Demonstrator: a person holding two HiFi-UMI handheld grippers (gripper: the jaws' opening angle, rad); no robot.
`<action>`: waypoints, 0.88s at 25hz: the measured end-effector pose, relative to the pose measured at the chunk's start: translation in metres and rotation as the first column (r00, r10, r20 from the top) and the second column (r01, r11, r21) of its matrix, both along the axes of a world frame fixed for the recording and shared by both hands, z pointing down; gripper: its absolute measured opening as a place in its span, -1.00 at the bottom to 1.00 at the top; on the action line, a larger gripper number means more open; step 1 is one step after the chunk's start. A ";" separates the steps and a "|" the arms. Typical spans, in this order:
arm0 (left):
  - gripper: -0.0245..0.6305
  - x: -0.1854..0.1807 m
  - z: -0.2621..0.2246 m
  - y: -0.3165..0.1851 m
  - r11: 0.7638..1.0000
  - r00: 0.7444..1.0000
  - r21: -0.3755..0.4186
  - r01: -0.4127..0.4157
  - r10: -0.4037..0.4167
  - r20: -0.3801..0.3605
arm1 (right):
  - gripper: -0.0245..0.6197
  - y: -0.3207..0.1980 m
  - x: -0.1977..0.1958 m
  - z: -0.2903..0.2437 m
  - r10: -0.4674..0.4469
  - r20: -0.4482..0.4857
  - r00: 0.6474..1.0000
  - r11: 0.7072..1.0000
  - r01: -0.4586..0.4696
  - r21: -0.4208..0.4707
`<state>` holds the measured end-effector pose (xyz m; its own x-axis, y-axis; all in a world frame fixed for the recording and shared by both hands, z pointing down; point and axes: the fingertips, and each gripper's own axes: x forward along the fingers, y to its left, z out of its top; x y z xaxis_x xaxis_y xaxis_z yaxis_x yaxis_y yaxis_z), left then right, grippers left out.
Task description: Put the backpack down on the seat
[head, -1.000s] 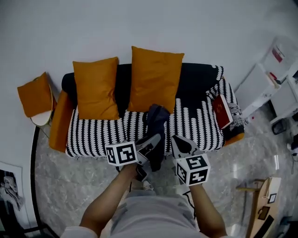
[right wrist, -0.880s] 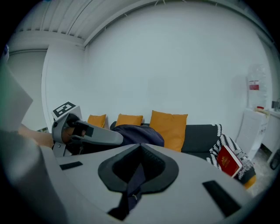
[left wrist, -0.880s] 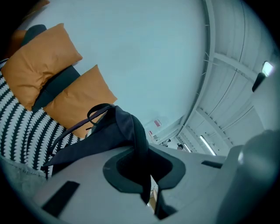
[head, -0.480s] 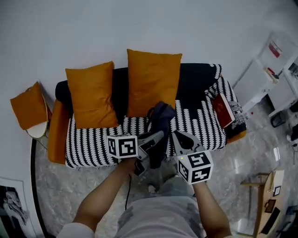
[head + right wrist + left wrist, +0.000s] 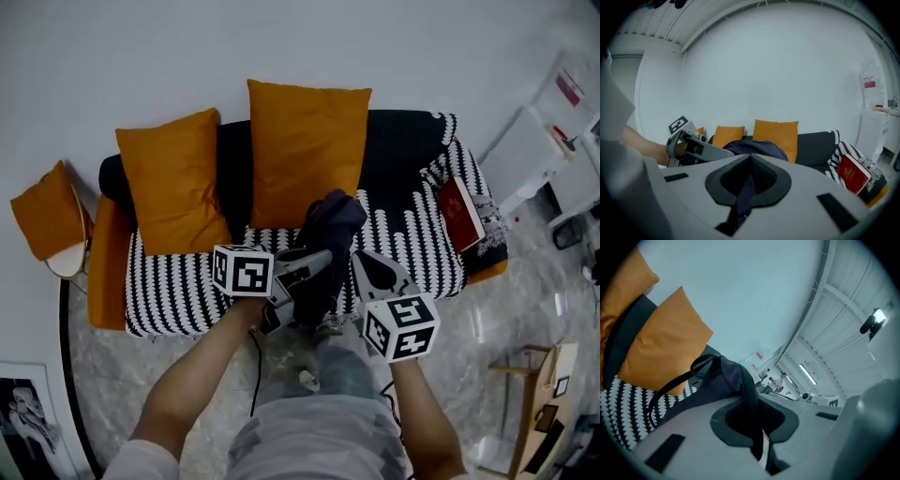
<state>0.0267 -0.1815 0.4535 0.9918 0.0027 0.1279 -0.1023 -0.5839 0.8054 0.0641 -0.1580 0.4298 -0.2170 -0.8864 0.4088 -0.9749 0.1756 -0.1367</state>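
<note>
Dark navy fabric backpack [image 5: 328, 234]: hangs in the air over the front middle of the sofa with the black back and black-and-white striped seat cover [image 5: 178, 286], not yet set down. Held from both sides. Left gripper [image 5: 319, 262], grey with a marker cube: pinched tight on a dark strap of the backpack, jaws nearly together with the strap running between them. Right gripper [image 5: 359, 267], same build: likewise clamped on a fold of navy fabric near the bag's top.

Just changed: over the past second, carried from in front of the sofa's seat edge to over the seat itself, closer to the sofa's back and somewhat lower, both grippers travelling together with grips unchanged. Means, by judgement, a delivery in its last stretch: needs only further lowering until the base rests on the striped cover, then release of both grips. Worth watching: a soft bag, likely to slump or tip toward the sofa's front edge if let go too near it.

Counts:
- One backpack.
- Two grippers, both on it.
- One sofa.
- Three plain orange square cushions. Two propped against the sofa's back, one [image 5: 173, 178] left of the sofa's middle and one [image 5: 305, 150] at the middle. A third [image 5: 47, 211] off the sofa, on a pale round stand [image 5: 80, 258] beside its left end.
- One red book [image 5: 461, 211], lying on the sofa's right end.
</note>
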 end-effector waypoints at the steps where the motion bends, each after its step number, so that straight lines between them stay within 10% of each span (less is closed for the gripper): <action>1: -0.86 0.004 0.004 -0.004 1.000 1.000 0.006 -0.016 0.016 0.001 | -0.92 -0.004 0.002 0.005 -0.003 0.004 1.000 1.000 0.003 -0.008; 22: -0.85 0.041 0.064 -0.092 0.975 0.975 -0.006 -0.221 0.221 0.000 | -0.92 -0.106 0.013 0.069 -0.101 0.063 0.993 0.988 0.108 -0.112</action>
<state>0.0672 -0.2734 0.5173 0.9665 0.2227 0.1276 0.0285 -0.5872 0.8090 0.0772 -0.2638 0.4985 -0.3317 -0.8052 0.4915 -0.9421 0.2560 -0.2164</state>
